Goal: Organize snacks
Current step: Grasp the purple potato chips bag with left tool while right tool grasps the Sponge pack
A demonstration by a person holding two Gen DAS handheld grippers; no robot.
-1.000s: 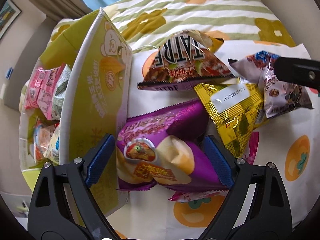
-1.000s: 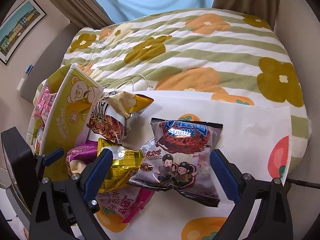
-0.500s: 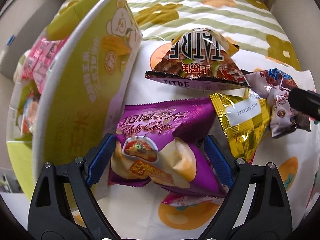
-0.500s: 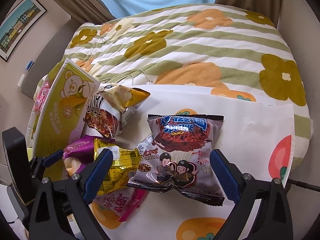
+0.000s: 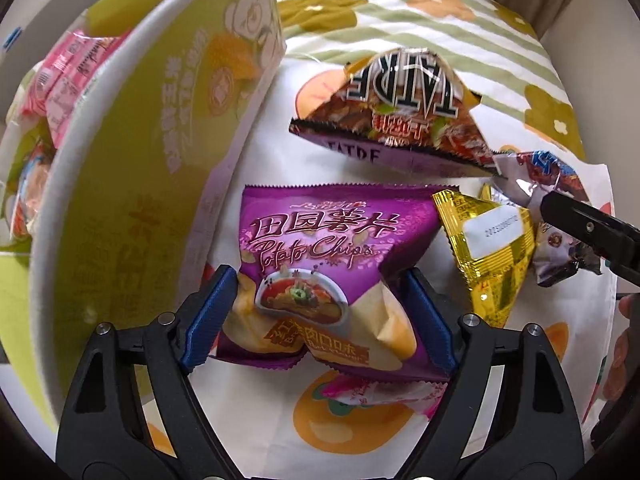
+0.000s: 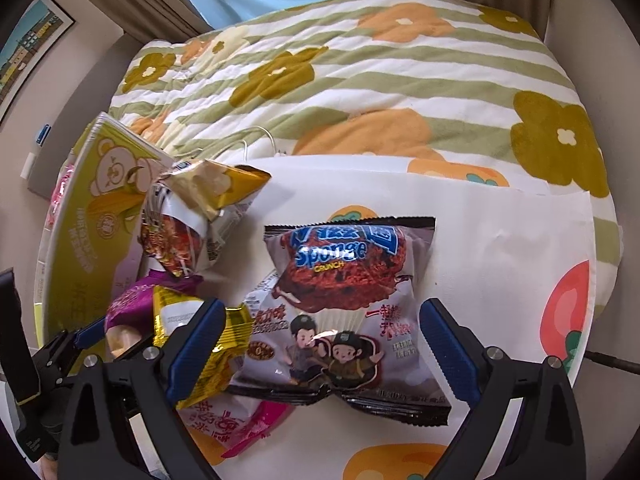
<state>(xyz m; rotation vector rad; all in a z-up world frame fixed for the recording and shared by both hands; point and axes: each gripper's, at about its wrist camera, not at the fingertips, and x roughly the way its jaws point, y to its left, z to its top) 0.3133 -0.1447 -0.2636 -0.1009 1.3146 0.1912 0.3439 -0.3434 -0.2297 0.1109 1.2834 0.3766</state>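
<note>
My left gripper (image 5: 320, 312) is shut on a purple potato chips bag (image 5: 320, 248), pinched between its blue pads and held above the cloth beside the green bear-print box (image 5: 132, 152). My right gripper (image 6: 320, 344) is open around a grey Sponge Crunch bag (image 6: 344, 304) that lies flat on the cloth. A gold packet (image 5: 488, 248), a brown Tatre bag (image 5: 400, 104) and a pink packet (image 5: 380, 392) lie on the cloth. The gold packet (image 6: 216, 344) sits against my right gripper's left finger.
The green box holds pink packets (image 5: 68, 76) and other snacks at the left. The white fruit-print cloth (image 6: 500, 248) covers the near part of a bed with a striped flower quilt (image 6: 360, 80). A white cable (image 6: 256, 140) lies at the cloth's far edge.
My left gripper has lifted the purple bag and turned it upright, moving closer to the green box. My right gripper has moved slightly closer over the Sponge Crunch bag and stays open.
</note>
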